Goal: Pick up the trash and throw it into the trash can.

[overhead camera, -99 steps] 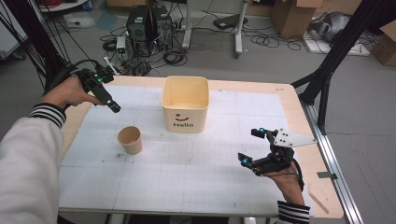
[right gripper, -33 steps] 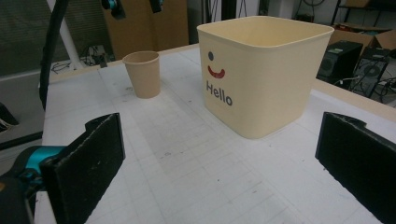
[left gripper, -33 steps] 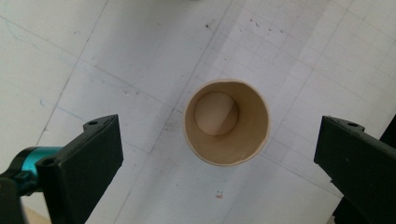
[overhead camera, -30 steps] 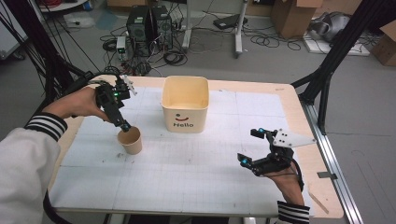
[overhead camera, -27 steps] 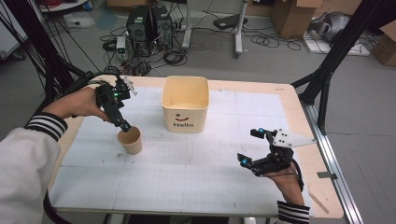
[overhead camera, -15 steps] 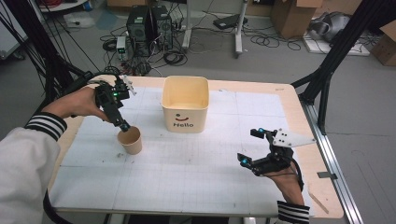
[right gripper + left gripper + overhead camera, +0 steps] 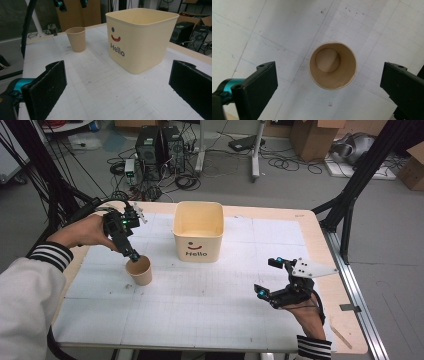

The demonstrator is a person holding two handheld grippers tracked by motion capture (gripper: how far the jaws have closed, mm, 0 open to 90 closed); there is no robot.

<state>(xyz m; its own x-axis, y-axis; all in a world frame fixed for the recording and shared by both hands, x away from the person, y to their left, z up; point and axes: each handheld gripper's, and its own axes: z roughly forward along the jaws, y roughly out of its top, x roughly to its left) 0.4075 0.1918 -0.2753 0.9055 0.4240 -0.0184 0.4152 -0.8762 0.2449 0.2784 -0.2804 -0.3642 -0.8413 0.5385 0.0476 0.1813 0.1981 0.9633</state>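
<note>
The left gripper (image 7: pixel 134 256) is held directly above the paper cup (image 7: pixel 139 270), left of centre in the high view, jaws spread wide and nothing pinched. In the left gripper view the cup (image 7: pixel 333 65) is seen straight down its mouth, framed between the two black jaws, presumably so it can be straddled and gripped by the wall. A thin, smooth, tan cardboard cup is shown, round and empty. The cream bin (image 7: pixel 198 231) marked "Hello", square with rounded corners and matte sides, is set just right of it on the gridded white table (image 7: pixel 210 315). The right gripper (image 7: pixel 265 279) is parked low at lower right, jaws apart, kept clear.
</note>
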